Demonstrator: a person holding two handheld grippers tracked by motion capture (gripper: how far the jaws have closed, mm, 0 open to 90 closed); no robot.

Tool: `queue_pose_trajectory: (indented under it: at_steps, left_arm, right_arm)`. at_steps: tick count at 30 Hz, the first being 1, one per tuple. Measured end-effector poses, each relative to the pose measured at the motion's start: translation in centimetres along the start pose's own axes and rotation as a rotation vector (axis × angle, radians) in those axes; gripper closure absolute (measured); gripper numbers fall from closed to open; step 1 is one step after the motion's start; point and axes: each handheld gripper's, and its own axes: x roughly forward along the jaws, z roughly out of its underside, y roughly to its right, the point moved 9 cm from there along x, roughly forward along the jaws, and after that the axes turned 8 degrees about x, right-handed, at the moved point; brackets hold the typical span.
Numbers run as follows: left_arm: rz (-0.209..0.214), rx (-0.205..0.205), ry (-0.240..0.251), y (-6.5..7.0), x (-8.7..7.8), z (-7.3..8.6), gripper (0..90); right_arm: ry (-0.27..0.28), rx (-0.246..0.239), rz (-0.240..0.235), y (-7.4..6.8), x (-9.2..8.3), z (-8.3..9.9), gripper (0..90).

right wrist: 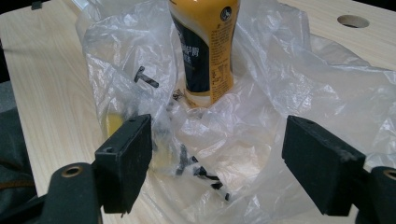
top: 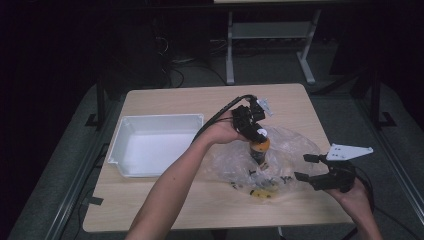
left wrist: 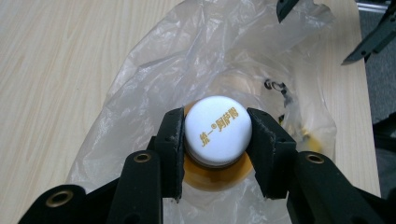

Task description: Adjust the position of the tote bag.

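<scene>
The counter [top: 165,205] carries a white tray [top: 131,131], well apart from the jaws of both grippers, and a clear plastic bag [top: 295,145] spread under and around the jaws of the left gripper [left wrist: 218,140]. A yellow bottle [right wrist: 205,46] stands upright in the bag, its white cap [left wrist: 218,128] clamped between the 2 left jaws from above. The jaws of the right gripper [top: 306,167] stand wide apart, near the bag's edge, gripping nothing, with the bottle beyond them.
</scene>
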Motion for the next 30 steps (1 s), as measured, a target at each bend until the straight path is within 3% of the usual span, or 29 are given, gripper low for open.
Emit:
queue_pose_trajectory:
  at_steps: [5,9,13,17,26,30]
  left_arm:
    - [0.004,-0.015,-0.001,-0.2,0.0,0.0,59.2]
    - [-0.012,0.004,0.002,-0.1,0.0,-0.1,59.3]
    - [-0.005,-0.008,0.038,0.0,-0.3,-0.5,59.3]
    - [-0.018,0.001,0.027,-0.2,-0.7,-0.7,59.3]
    - [-0.039,-0.012,0.049,-0.2,-2.3,-1.7,59.3]
    - [-0.049,0.002,0.053,-0.1,-3.0,-2.3,59.3]
  right_arm:
    - [0.001,0.002,0.007,0.3,0.0,0.1,23.8]
    - [0.005,0.000,0.008,0.3,0.0,-0.1,23.8]
    - [0.006,-0.006,0.010,0.4,0.3,-0.3,23.7]
    - [0.001,-0.004,0.016,0.4,0.3,-0.2,23.7]
    - [0.020,-0.006,0.027,0.5,-0.3,-0.2,23.7]
    - [0.023,-0.004,0.027,0.5,-0.4,-0.2,23.7]
